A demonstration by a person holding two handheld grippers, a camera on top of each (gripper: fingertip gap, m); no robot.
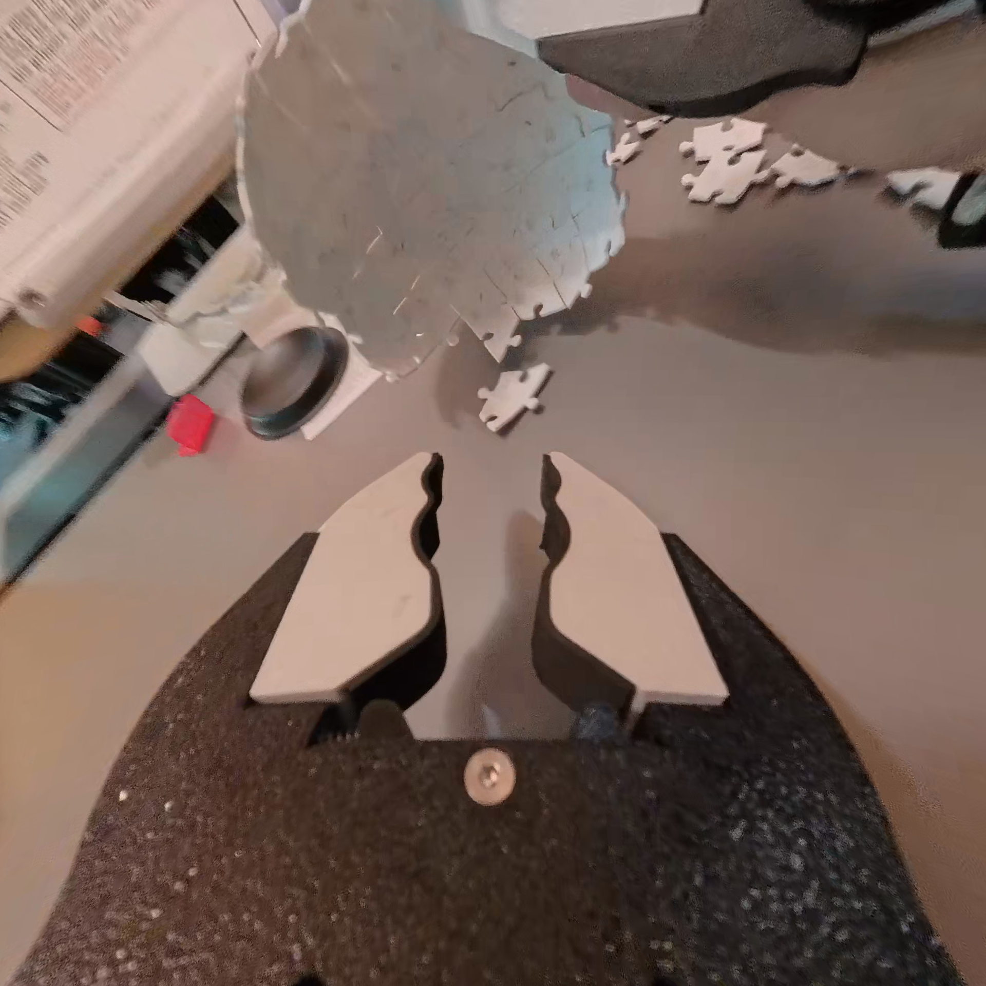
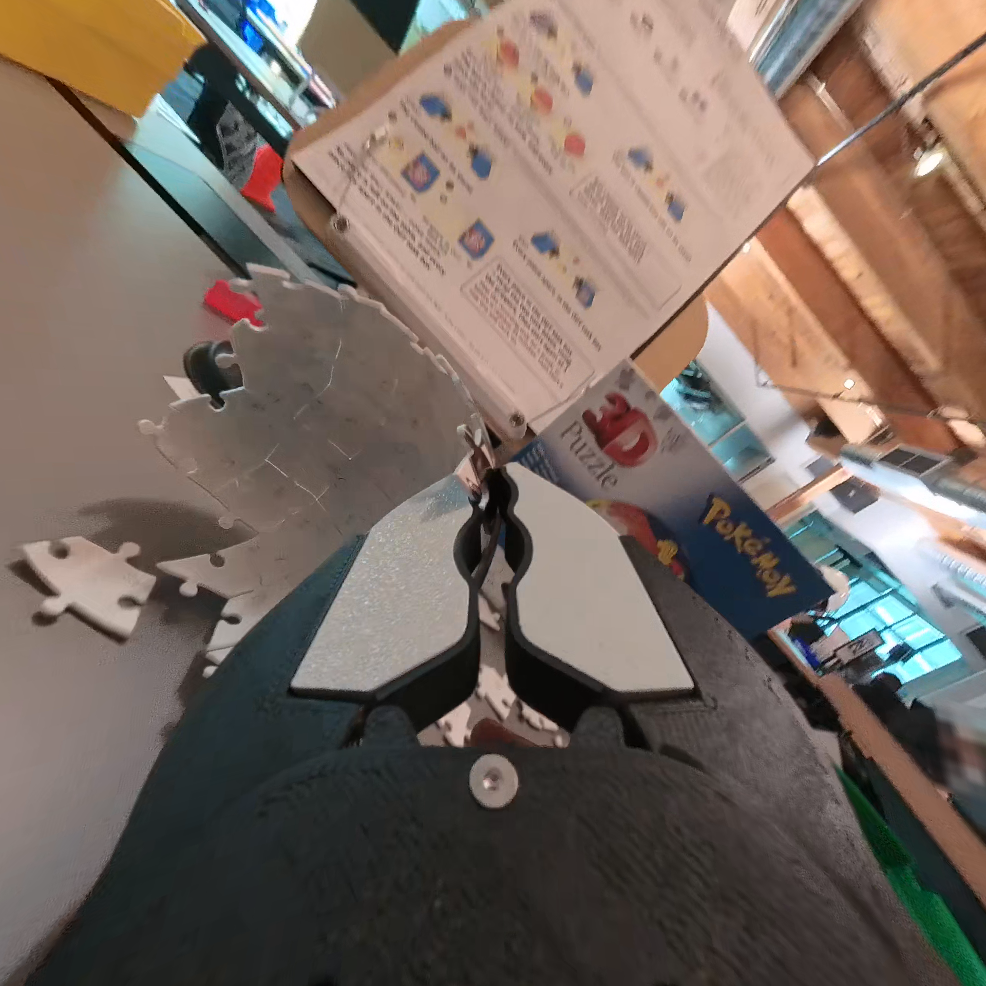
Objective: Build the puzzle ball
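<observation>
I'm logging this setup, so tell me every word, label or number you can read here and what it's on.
I don't copy out writing; this is what bears it.
White instruction sheet: small print, mostly blurred.
Blue puzzle box: large grey, red and yellow lettering.
White printed page, left wrist view: blurred.
Grey puzzle ball: none seen.

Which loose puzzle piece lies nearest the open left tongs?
The single piece lying alone just ahead of the left tongs, below the half-built ball's edge. The other loose pieces sit farther off, to the right.
</observation>
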